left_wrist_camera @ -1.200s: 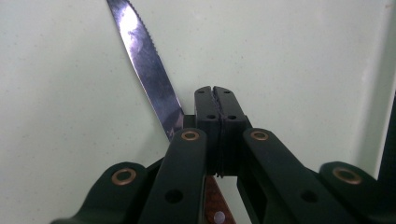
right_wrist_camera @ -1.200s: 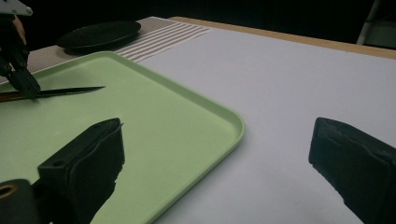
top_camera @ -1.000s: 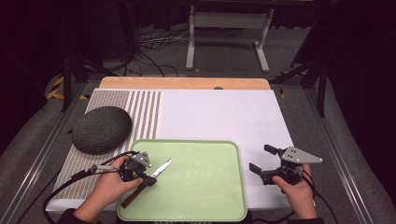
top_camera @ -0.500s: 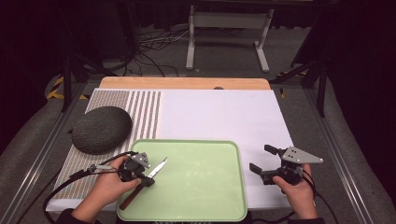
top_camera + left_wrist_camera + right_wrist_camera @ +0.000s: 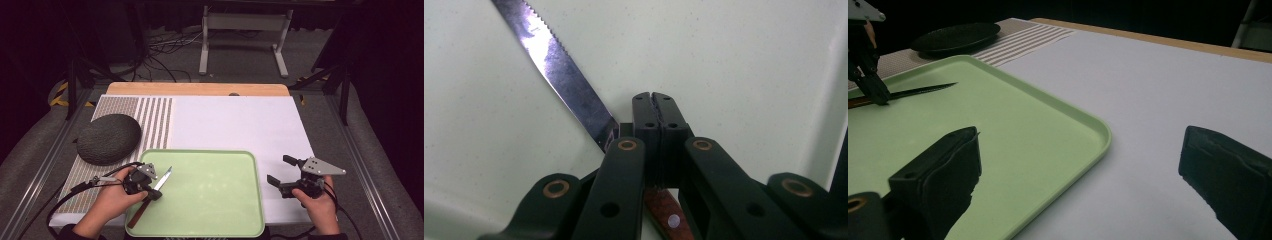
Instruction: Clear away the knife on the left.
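Note:
A knife point(image 5: 164, 177) with a serrated steel blade point(image 5: 559, 75) and a reddish wooden handle lies slanted on the left part of a pale green tray point(image 5: 210, 200). My left gripper point(image 5: 154, 194) is shut, its tips point(image 5: 654, 97) meeting right over the spot where blade and handle join. The knife passes under the jaws, not between them. The right gripper view shows the same knife point(image 5: 913, 91) flat on the tray point(image 5: 998, 130). My right gripper point(image 5: 280, 170) stands open over the white table to the right of the tray, with nothing between its fingers point(image 5: 1080, 150).
A dark round domed object point(image 5: 107, 137) sits on a striped mat point(image 5: 150, 120) left of and behind the tray. The white table top point(image 5: 235, 125) stretches back to a wooden strip point(image 5: 200, 89). A metal stand and cables lie on the floor beyond.

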`<state>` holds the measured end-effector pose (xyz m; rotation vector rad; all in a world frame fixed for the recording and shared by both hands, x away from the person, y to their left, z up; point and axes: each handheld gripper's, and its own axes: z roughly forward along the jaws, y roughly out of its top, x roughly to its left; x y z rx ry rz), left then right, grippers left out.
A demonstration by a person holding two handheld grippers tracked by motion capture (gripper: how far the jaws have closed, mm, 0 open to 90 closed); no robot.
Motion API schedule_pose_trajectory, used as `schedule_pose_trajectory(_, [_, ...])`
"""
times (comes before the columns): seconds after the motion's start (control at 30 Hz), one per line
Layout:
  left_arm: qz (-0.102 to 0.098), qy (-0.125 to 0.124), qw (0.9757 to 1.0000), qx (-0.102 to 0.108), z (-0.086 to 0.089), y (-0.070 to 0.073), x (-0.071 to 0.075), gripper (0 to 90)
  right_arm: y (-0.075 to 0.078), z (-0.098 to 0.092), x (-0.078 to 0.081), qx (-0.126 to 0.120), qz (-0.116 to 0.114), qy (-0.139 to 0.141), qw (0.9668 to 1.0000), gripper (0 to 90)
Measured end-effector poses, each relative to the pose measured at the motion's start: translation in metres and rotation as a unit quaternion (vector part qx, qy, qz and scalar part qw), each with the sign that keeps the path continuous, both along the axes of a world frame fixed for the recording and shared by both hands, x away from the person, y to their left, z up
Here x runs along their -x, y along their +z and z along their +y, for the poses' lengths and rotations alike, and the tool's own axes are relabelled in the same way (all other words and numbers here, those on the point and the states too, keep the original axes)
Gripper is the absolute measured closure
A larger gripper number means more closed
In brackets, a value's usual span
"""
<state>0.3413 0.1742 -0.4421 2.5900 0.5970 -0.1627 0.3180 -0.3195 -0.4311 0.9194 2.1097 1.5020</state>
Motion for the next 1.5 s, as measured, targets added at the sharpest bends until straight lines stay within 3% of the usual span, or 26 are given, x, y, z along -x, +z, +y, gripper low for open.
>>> schedule_pose_trajectory(0.77, [0.001,0.002,0.9998,-0.019,0.008,0.002,0.003,89.8,0.000,0.001,0.000,0.002,0.000,0.001,1.0000,4.2])
schedule_pose_trajectory(0.93, [0.009,0.009,0.9999,-0.010,0.014,0.001,0.002,89.8,0.000,0.000,0.000,0.002,0.001,0.001,1.0000,4.2])
schedule_pose_trajectory(1.5, [0.010,0.012,0.9997,-0.017,0.018,0.002,0.002,89.0,-0.001,0.001,0.000,0.003,0.004,0.003,1.0000,4.2])
